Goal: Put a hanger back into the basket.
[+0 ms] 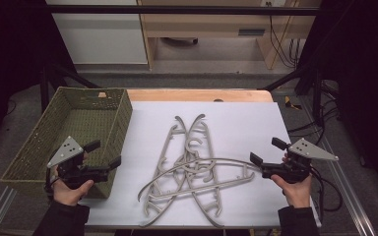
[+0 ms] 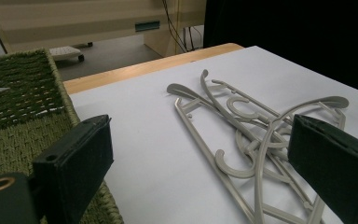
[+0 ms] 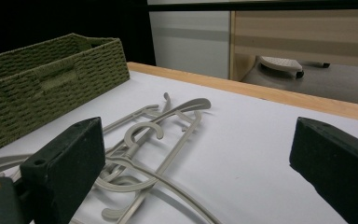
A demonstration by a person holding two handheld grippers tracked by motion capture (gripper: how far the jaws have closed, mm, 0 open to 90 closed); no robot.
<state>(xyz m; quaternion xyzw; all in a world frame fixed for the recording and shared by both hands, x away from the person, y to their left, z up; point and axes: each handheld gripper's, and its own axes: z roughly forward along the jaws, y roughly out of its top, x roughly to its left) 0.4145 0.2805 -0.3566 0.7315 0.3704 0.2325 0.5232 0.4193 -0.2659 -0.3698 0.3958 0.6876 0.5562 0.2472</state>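
Several grey plastic hangers (image 1: pixel 193 167) lie crossed in a heap in the middle of the white sheet (image 1: pixel 246 123). The same hangers (image 2: pixel 256 135) spread ahead of the left gripper's jaws, and in the right gripper view the hangers (image 3: pixel 149 144) lie left of centre. My left gripper (image 1: pixel 103 154) hovers over the basket's near right corner, open and empty, pointing right toward the heap. On the sheet's right side my right gripper (image 1: pixel 267 151) is held open and empty, pointing left at the hangers' outer ends.
A green woven basket (image 1: pixel 34 142) stands on the left, its inside bare; the basket (image 3: pixel 42 79) also shows at the left of the right gripper view. A wooden table edge (image 1: pixel 197 95) runs along the back. Metal rails frame the table's sides.
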